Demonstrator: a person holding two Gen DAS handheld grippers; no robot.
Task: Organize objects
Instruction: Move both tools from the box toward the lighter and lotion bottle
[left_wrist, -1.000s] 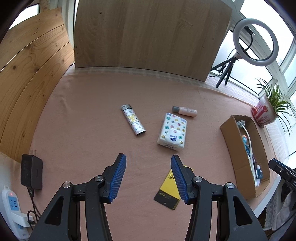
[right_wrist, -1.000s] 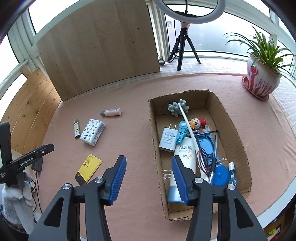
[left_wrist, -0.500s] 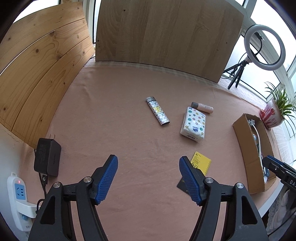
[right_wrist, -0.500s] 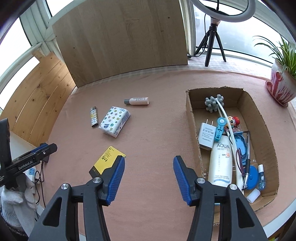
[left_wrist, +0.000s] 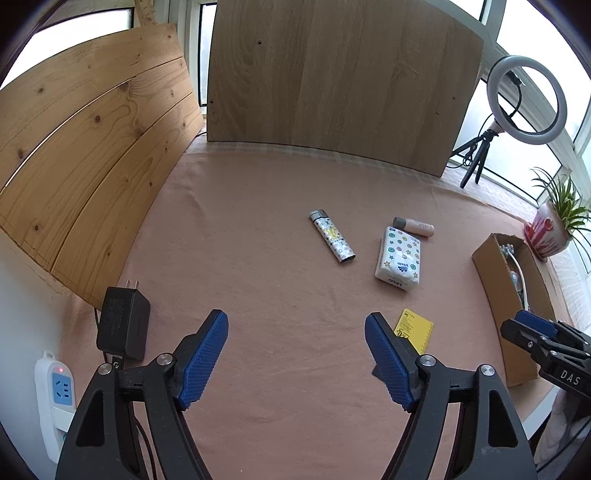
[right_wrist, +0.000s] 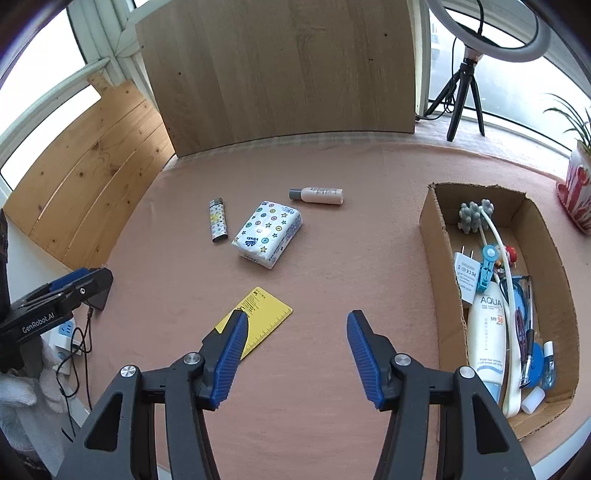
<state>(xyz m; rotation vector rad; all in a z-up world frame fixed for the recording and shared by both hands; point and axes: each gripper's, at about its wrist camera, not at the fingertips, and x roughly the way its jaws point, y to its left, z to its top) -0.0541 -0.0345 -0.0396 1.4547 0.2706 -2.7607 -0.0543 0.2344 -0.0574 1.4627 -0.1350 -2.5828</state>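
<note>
We saw a patterned tissue pack lying flat near the middle of the pink-covered table. A lighter lay just beside it on the left, a small bottle behind it, and a yellow card in front. A cardboard box holding a sunscreen tube stood well to the right. Nothing blocked the pack. Our left gripper and right gripper both hung empty above the table, jaws wide apart.

A matt pink cloth covers the table, beside grained wood panels and a corrugated cardboard box.
</note>
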